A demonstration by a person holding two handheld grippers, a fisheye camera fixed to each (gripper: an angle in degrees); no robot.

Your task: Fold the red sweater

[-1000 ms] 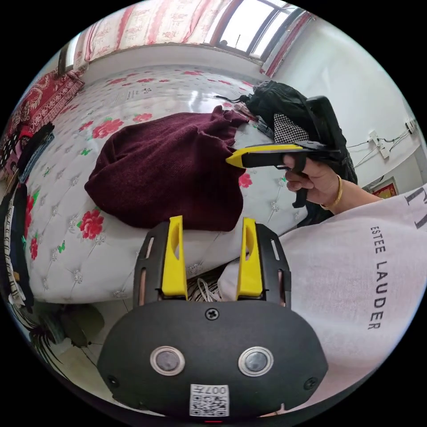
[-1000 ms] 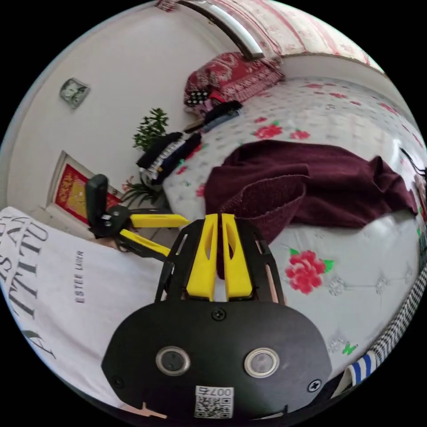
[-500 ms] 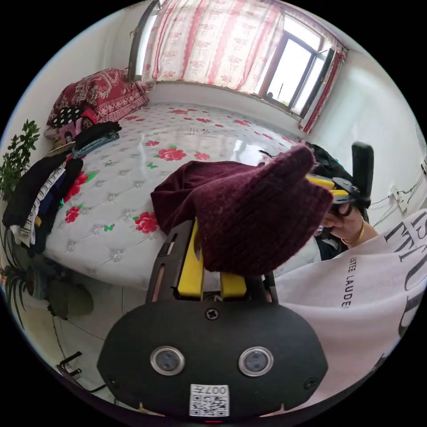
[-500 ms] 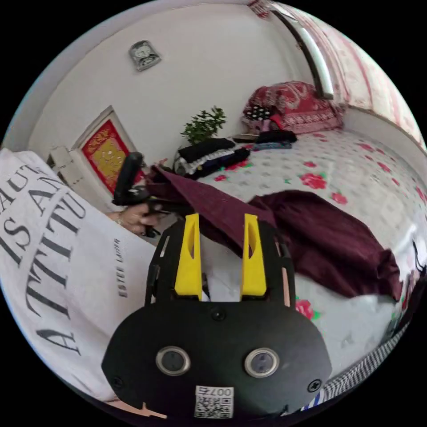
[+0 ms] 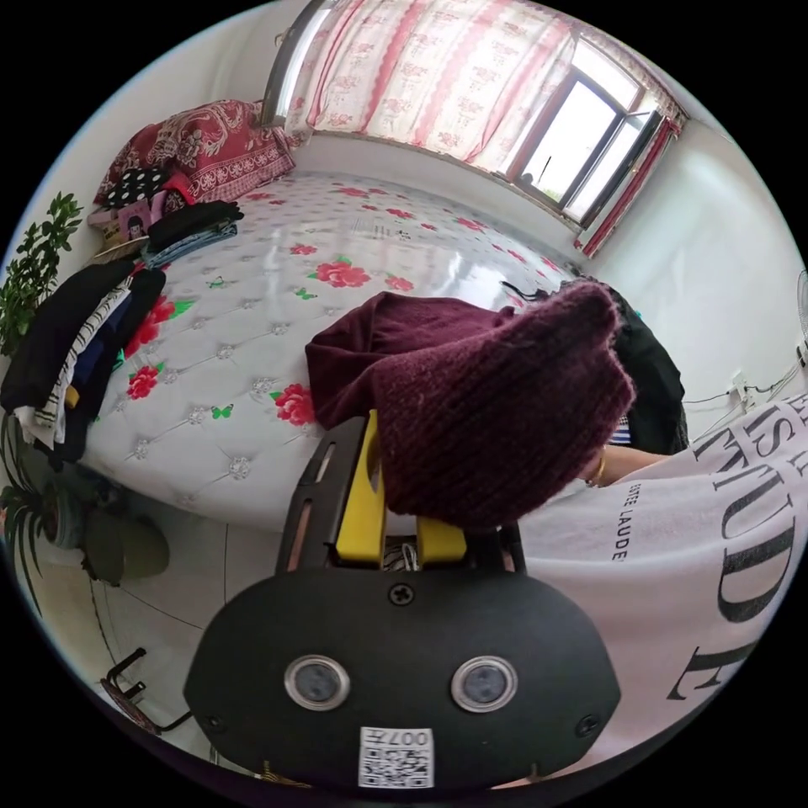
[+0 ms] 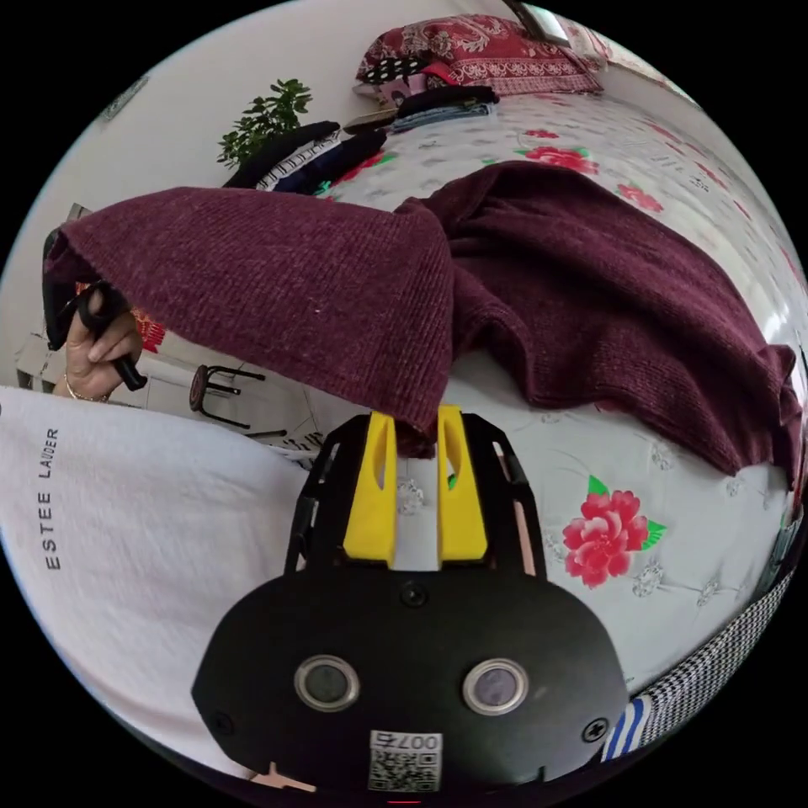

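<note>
The dark red knitted sweater [image 5: 497,396] lies partly on the flowered bed [image 5: 252,337], and one edge is lifted off it. My left gripper [image 5: 408,438] is shut on that edge, and the knit drapes over its yellow jaws and hides their tips. In the right gripper view the sweater [image 6: 278,278] stretches as a taut band from the person's hand [image 6: 93,337] on the left gripper across to my right gripper [image 6: 415,418]. The right jaws stand nearly together and pinch the lower edge of the cloth. The rest of the sweater [image 6: 614,278] lies rumpled on the mattress.
Folded clothes [image 5: 76,337] are stacked along the bed's left edge, with red bedding [image 5: 202,156] and a plant [image 5: 34,269] behind. A black bag [image 5: 652,379] and checked cloth [image 6: 715,673] sit at the bed's right. A stool [image 6: 223,391] stands on the floor. The person's white shirt [image 5: 673,572] is close.
A second ago my left gripper was open and the right shut. The left then took the sweater's edge and lifted it; the right opened, and now pinches the edge farther along.
</note>
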